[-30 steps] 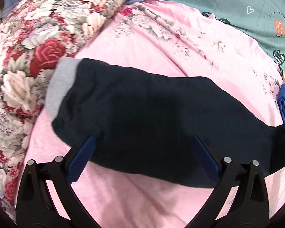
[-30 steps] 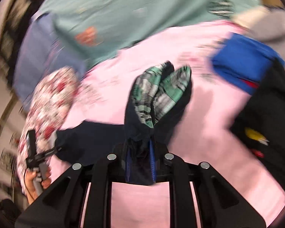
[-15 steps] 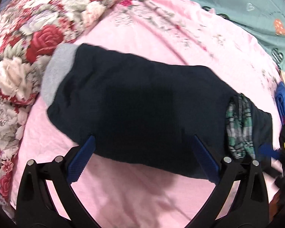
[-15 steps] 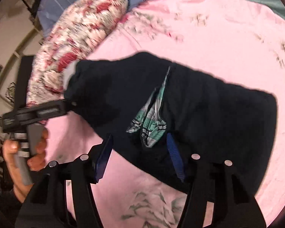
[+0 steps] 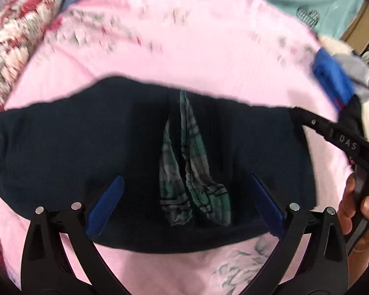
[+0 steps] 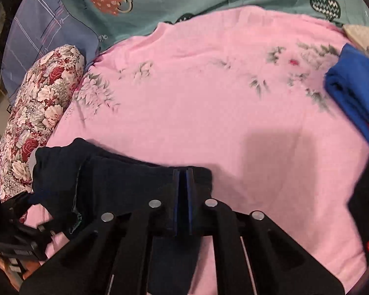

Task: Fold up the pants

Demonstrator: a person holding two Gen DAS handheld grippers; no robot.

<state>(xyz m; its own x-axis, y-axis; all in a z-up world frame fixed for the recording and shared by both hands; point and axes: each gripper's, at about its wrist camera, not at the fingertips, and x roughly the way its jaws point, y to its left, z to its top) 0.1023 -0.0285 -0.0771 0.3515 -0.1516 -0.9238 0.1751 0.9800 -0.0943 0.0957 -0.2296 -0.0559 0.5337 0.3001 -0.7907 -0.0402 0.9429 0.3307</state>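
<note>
Pants folded once on the bed, my right tool grips again

In the left view, my left tool (image 5: pixel 184 206) is wide open and holds nothing; the dark pants (image 5: pixel 86 152) lie doubled on the pink bedsheet (image 5: pixel 184 56), with the checked lining (image 5: pixel 192 172) now showing. In the right view, my right tool (image 6: pixel 183 204) has just closed on the pants' edge, so I judge the next fold begins.
</note>
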